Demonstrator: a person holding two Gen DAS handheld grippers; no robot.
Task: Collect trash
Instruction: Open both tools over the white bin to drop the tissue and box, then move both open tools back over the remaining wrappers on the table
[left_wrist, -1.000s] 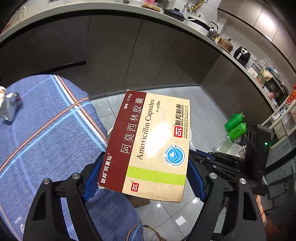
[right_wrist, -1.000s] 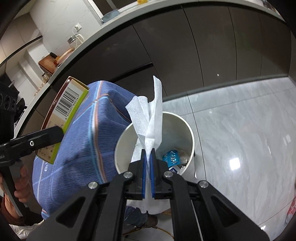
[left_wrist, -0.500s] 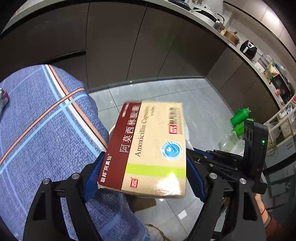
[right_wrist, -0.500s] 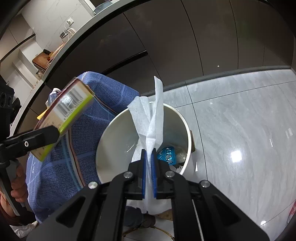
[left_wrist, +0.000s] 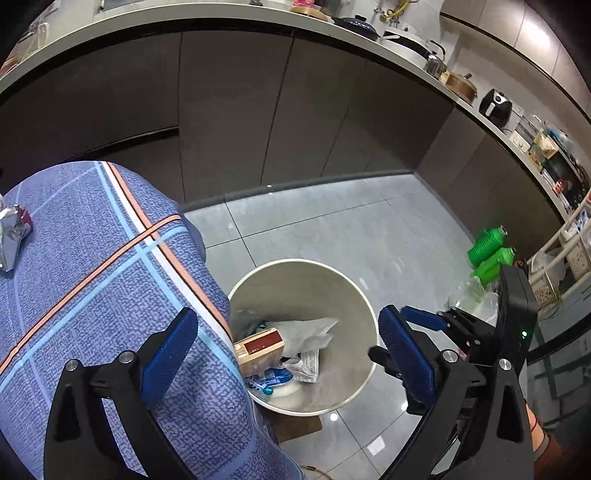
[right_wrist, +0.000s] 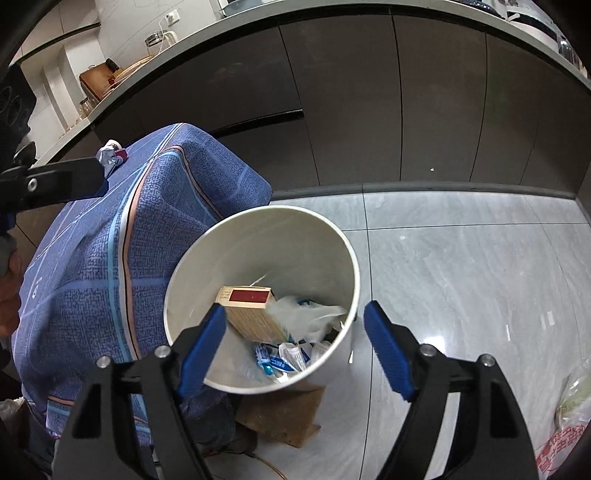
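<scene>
A white round trash bin (left_wrist: 303, 264) (right_wrist: 280, 211) stands on the floor beside a table under a blue plaid cloth (left_wrist: 92, 277) (right_wrist: 110, 240). In the bin lie a red-and-cream medicine box (left_wrist: 260, 345) (right_wrist: 251, 306), a white tissue (left_wrist: 310, 332) (right_wrist: 306, 314) and small wrappers. My left gripper (left_wrist: 284, 325) hangs over the bin, its jaws opening with nothing between them. My right gripper (right_wrist: 295, 312) hovers over the bin too, jaws opening and empty. A crumpled silver wrapper (left_wrist: 13, 236) (right_wrist: 110, 155) rests on the cloth.
Dark cabinets (left_wrist: 295, 110) line the wall behind the bin. Green bottles (left_wrist: 487, 251) and a white rack (left_wrist: 569, 251) stand at the right. A brown cardboard piece (right_wrist: 284, 413) lies under the bin, and a plastic bag (right_wrist: 569, 424) sits on the grey tiles.
The left gripper let go of the medicine box and the right gripper let go of the tissue; both now lie in the bin. Both grippers opened and sank a little.
</scene>
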